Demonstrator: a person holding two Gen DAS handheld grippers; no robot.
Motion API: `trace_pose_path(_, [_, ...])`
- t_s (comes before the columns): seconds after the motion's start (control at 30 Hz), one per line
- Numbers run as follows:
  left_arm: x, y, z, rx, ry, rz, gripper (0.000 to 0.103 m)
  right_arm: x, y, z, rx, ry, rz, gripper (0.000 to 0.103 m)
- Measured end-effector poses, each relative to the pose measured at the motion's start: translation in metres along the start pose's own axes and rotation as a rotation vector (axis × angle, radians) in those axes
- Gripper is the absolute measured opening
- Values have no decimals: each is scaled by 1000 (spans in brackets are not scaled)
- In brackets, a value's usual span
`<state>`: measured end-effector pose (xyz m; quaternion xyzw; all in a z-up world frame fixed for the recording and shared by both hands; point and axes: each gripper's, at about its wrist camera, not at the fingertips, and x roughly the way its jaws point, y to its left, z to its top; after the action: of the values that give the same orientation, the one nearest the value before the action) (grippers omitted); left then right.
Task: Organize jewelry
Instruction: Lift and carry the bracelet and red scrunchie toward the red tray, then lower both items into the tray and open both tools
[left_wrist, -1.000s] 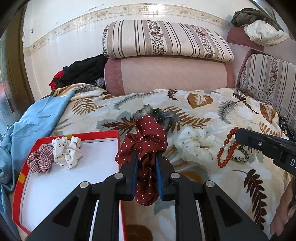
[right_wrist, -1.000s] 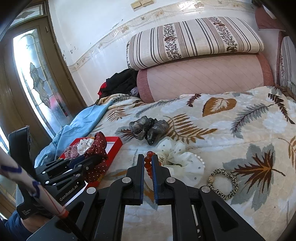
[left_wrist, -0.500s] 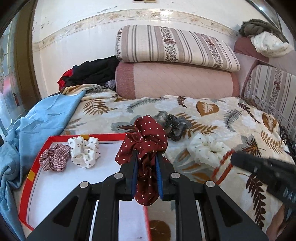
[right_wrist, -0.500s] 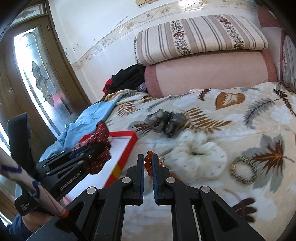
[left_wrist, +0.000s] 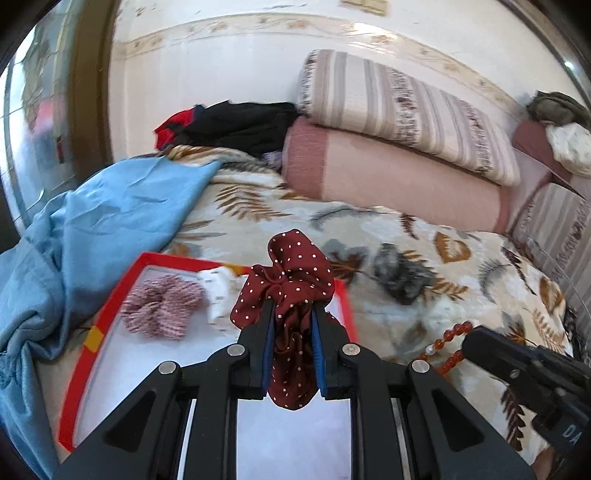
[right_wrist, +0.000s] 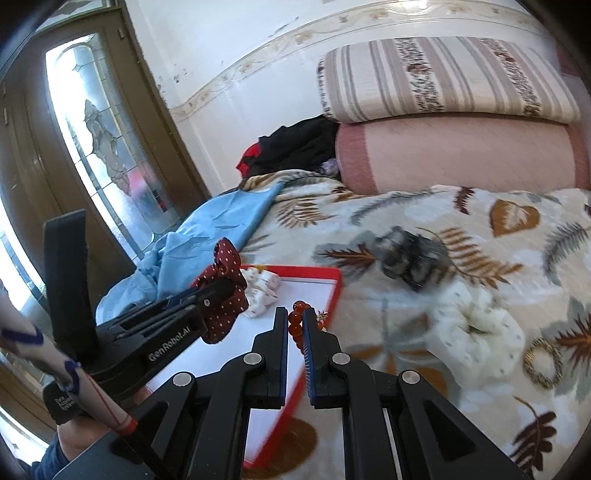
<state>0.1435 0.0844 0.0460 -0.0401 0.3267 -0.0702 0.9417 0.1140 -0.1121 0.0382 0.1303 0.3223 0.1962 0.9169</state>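
My left gripper (left_wrist: 292, 314) is shut on a dark red polka-dot scrunchie (left_wrist: 291, 280), held over the red-rimmed white tray (left_wrist: 110, 306). In the tray lie a pink checked scrunchie (left_wrist: 162, 312) and a white dotted scrunchie (left_wrist: 219, 291). My right gripper (right_wrist: 295, 319) is shut on a red bead bracelet (right_wrist: 299, 325) above the tray's right edge (right_wrist: 334, 295); the left gripper (right_wrist: 207, 299) with its scrunchie (right_wrist: 225, 295) shows to its left. On the bedspread lie a grey scrunchie (right_wrist: 410, 258), a cream scrunchie (right_wrist: 476, 336) and a beaded hair ring (right_wrist: 541, 363).
A blue cloth (left_wrist: 92, 236) is bunched left of the tray. Striped and pink bolsters (left_wrist: 388, 162) and dark clothes (left_wrist: 236, 125) line the wall behind. A glazed door (right_wrist: 96, 147) stands at the left. A person's sleeve (right_wrist: 55, 373) is at the lower left.
Both grippers have swung left with their loads. The left one now hangs the red scrunchie over the tray; the right one has carried the bracelet off the bedspread to the tray's edge.
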Motion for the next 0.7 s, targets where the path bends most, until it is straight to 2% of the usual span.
trace_pose_path(0.13, [10, 32, 3, -71, 42, 47, 18, 22, 20, 10, -5, 25, 48, 9])
trace_pose_path(0.2, [19, 53, 3, -128, 88, 79, 18, 34, 28, 11, -9, 40, 62, 9])
trace_pose_path(0.33, [33, 80, -2, -195, 152, 129, 18, 71, 39, 5, 21, 106, 105, 9])
trace_pose_path(0.53, [48, 91, -9, -217, 199, 168, 19, 118, 43, -8, 56, 206, 118, 9])
trace_pose_path(0.7, [55, 88, -12, -214, 224, 182, 19, 132, 41, -14, 55, 244, 82, 9])
